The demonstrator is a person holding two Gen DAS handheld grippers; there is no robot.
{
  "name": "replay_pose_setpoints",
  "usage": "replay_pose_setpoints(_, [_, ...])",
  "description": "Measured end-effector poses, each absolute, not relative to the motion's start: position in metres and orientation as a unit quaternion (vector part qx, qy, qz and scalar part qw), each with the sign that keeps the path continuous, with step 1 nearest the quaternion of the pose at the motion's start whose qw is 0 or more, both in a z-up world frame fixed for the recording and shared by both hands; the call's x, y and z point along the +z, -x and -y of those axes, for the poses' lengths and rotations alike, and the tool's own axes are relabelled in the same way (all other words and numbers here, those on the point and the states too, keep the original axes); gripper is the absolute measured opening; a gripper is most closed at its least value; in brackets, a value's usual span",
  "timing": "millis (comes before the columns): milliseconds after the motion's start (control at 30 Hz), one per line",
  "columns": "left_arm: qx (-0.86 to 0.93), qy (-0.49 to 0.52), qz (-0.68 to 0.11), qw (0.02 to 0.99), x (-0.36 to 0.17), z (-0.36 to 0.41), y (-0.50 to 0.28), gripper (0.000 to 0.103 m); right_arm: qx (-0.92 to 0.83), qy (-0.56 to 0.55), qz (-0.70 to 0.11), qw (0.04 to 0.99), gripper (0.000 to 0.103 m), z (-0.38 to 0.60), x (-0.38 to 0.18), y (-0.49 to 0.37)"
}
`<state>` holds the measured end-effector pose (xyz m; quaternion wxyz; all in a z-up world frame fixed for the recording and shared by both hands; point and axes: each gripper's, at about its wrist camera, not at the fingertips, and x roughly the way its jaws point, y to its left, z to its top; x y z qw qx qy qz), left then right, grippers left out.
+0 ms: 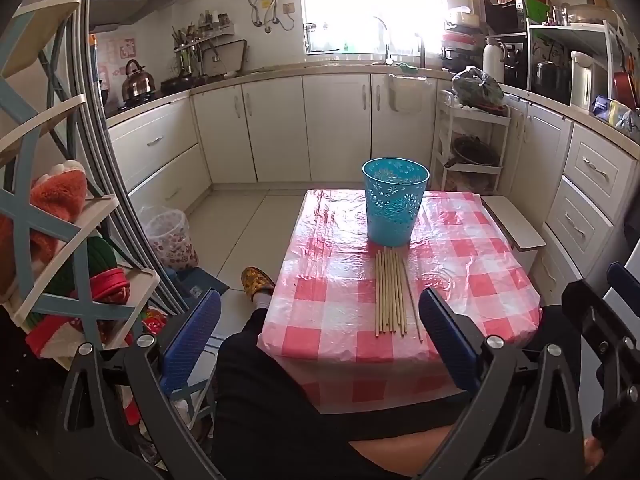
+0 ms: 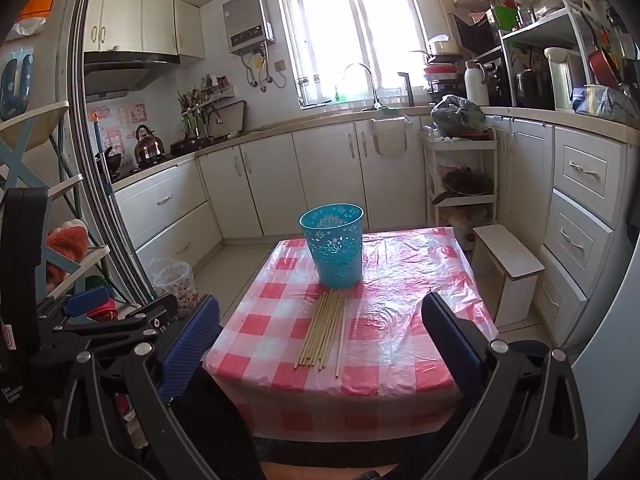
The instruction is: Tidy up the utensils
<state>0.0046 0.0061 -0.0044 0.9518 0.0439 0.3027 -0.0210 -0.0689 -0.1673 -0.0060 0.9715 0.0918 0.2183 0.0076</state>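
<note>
chopsticks (image 1: 391, 293): pale wooden sticks, flat in a bundle on the checked tabletop (image 1: 472, 264)
cup (image 1: 395, 201): blue, perforated, upright, touching their far tips
left gripper (image 1: 320, 344): jaws released, empty
right gripper (image 2: 320, 348): jaws released, empty

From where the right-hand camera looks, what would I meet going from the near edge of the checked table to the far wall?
Open right tool → bundle of wooden sticks lying on the checked table → blue perforated bin standing upright → bare floor tiles → white cabinets → sink faucet → bright window.
</note>
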Motion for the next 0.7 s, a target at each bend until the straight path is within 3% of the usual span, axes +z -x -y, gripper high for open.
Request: replay_pose_setpoints(700, [-0.017,-0.042,-0.3,0.953,-0.0007,-0.0085,-0.0027,0.095,0.008,-0.093,-0.219,0.971,0.097,0.1649,-0.0086,0.0701])
